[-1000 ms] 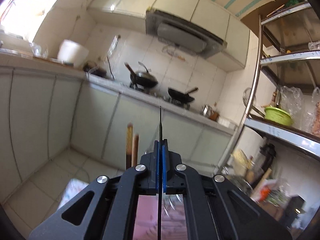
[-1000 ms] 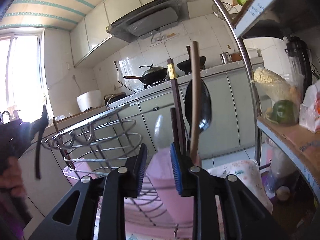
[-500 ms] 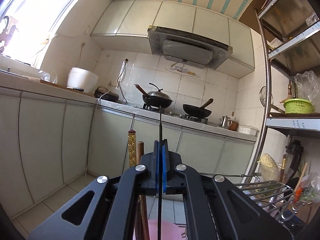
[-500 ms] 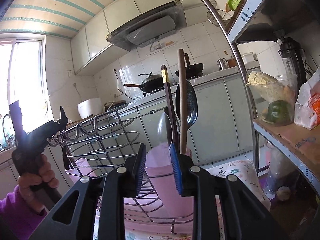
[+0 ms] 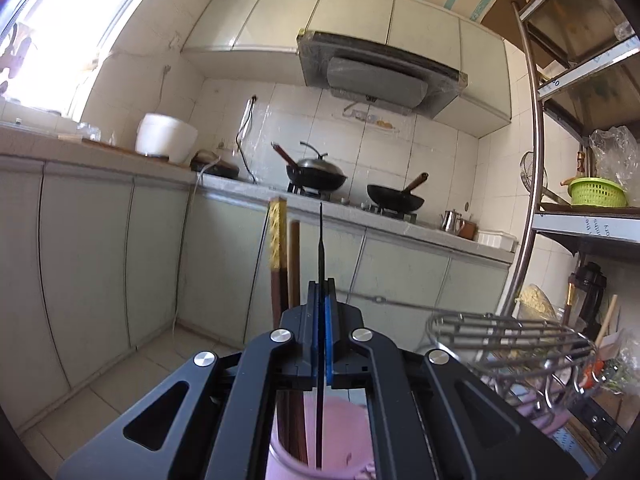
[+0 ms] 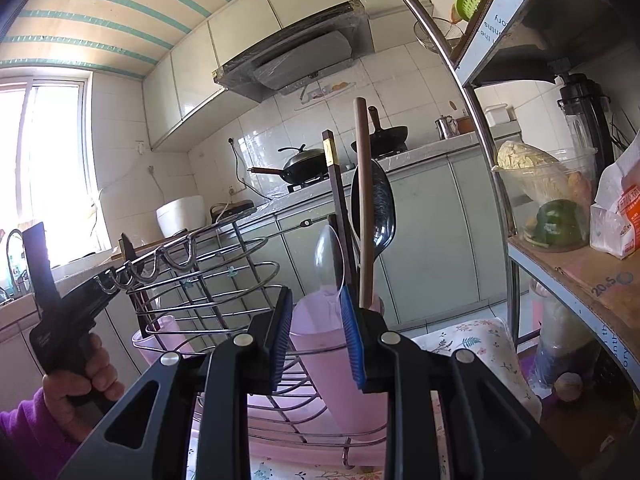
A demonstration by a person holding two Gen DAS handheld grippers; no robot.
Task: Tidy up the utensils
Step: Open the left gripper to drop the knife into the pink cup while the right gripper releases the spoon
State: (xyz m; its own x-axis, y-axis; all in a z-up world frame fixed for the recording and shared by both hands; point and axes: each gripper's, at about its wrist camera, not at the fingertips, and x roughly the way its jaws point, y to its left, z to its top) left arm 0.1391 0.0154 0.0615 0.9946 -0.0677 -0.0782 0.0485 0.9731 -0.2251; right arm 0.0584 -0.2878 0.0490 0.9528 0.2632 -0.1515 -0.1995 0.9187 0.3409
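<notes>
Since half a second ago my left gripper (image 5: 321, 320) has tipped a little and come lower over the pink cup (image 5: 344, 444), so the cup's rim now fills more of the bottom of my left view. Its jaws are pressed together on a thin black utensil (image 5: 320, 248) seen edge-on (I cannot tell what kind it is), which runs upright between the pads and reaches down into the mouth of the cup. Just to the left of it two chopsticks (image 5: 282, 264) stand in the same cup, one with a gold band at its top. My right gripper (image 6: 316, 332) hangs with its jaws spread, holding nothing, right in front of a pink cup (image 6: 340, 364) that sits in the wire rack (image 6: 224, 280). From that cup rise two spoons (image 6: 374, 208), bowls up, and two chopsticks (image 6: 362, 200) beside them. A second pink cup (image 6: 160, 340) sits further left in the rack. On the far left of my right view, the hand (image 6: 80, 384) in a purple sleeve grips the handle of the left gripper.
</notes>
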